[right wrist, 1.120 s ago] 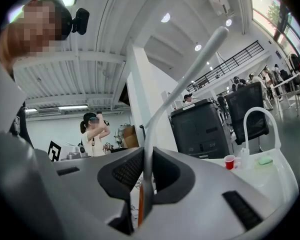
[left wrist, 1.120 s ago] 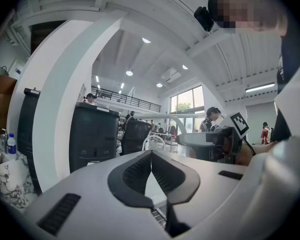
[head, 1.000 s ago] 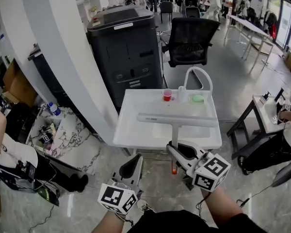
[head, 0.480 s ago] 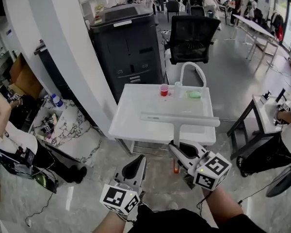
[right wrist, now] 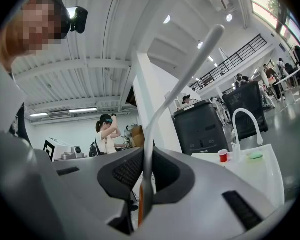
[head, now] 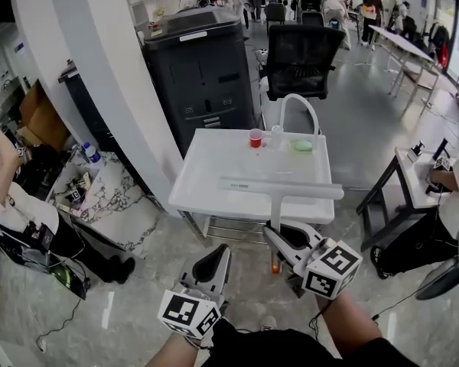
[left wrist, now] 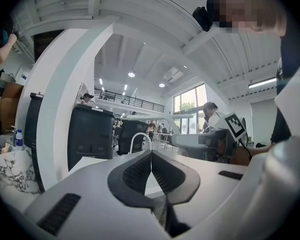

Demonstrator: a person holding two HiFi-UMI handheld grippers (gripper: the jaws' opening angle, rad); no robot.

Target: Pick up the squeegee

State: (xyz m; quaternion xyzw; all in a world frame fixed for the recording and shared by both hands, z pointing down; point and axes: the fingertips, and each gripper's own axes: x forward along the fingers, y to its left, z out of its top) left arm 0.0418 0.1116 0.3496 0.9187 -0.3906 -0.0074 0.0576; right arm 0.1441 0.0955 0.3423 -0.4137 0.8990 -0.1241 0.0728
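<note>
Right gripper (head: 281, 240) clamps the squeegee (head: 280, 188) handle, upright, blade crosswise on top; left gripper (head: 213, 261) clenched empty, beside.

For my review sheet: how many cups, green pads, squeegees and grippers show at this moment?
Red cup: 1
Green pad: 1
Squeegee: 1, clamped in the right gripper
Grippers: 2, counting the shut, empty left gripper
Total: 5

table (head: 214, 180): white, straight ahead of me
cup (head: 255, 138): red, near table's far edge
sponge (head: 303, 145): green, right of cup, apart from it
printer (head: 203, 75): black, behind table, left
chair (head: 302, 60): black, behind table
</note>
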